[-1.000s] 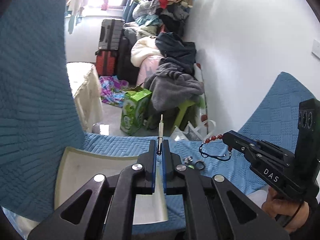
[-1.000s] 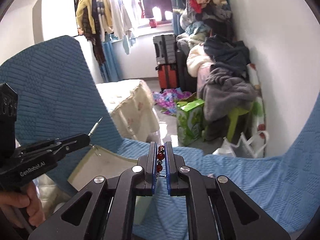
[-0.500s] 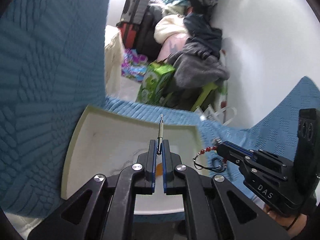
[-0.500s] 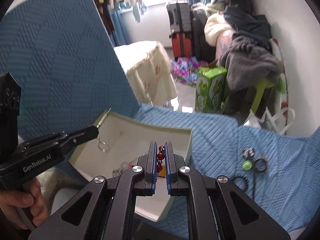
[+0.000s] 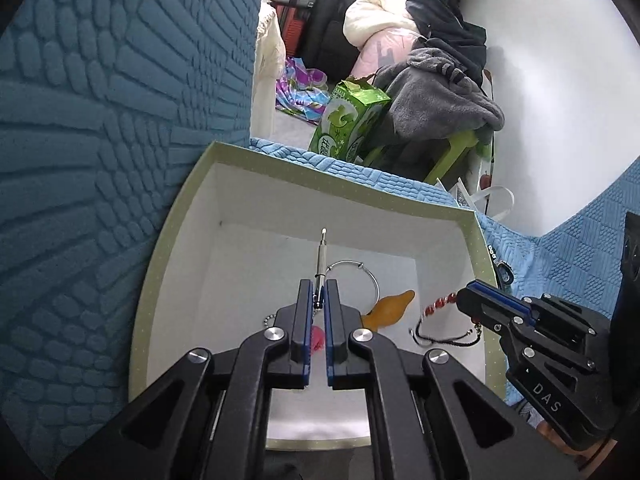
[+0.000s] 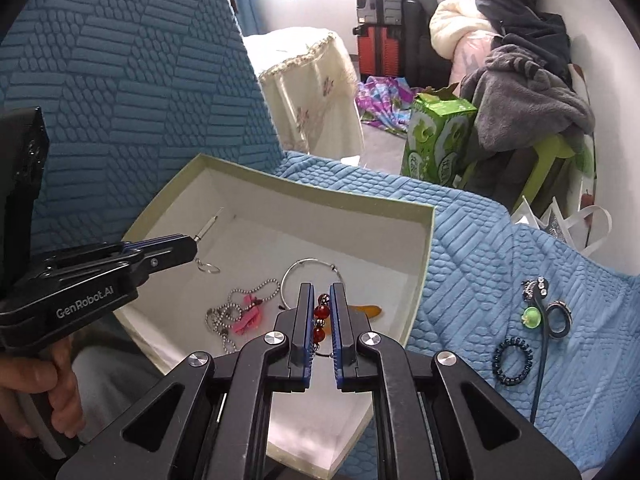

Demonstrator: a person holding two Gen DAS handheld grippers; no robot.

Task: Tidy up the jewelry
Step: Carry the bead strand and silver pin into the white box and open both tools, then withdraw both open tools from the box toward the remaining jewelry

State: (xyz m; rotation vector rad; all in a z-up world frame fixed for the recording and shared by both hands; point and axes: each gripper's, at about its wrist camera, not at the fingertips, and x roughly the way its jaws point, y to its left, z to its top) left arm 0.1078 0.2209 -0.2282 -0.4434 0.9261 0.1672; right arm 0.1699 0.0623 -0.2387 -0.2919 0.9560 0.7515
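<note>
An open pale green box (image 5: 168, 248) (image 6: 424, 248) with a white inside sits on the blue quilt. My left gripper (image 5: 319, 292) (image 6: 188, 246) is shut on a thin silver pendant stick (image 5: 321, 258) with a small ring (image 6: 208, 267), held over the box. My right gripper (image 6: 321, 308) (image 5: 466, 300) is shut on a red bead bracelet (image 6: 320, 312) with a black cord (image 5: 440, 338), over the box's right part. In the box lie a silver hoop (image 6: 308, 270), a ball chain (image 6: 240, 304), a pink charm (image 6: 250, 314) and an amber piece (image 5: 390, 308).
On the quilt right of the box lie a dark beaded band (image 6: 513, 362), a dark ring (image 6: 559, 318), a green bead (image 6: 532, 316) and a rhinestone clip (image 6: 534, 286). A tall blue cushion (image 6: 120, 80) stands at the left. A green carton (image 6: 436, 140) and piled clothes are beyond.
Both grippers have moved forward and down over the box, still holding their pieces. The box's contents now show beneath them.
</note>
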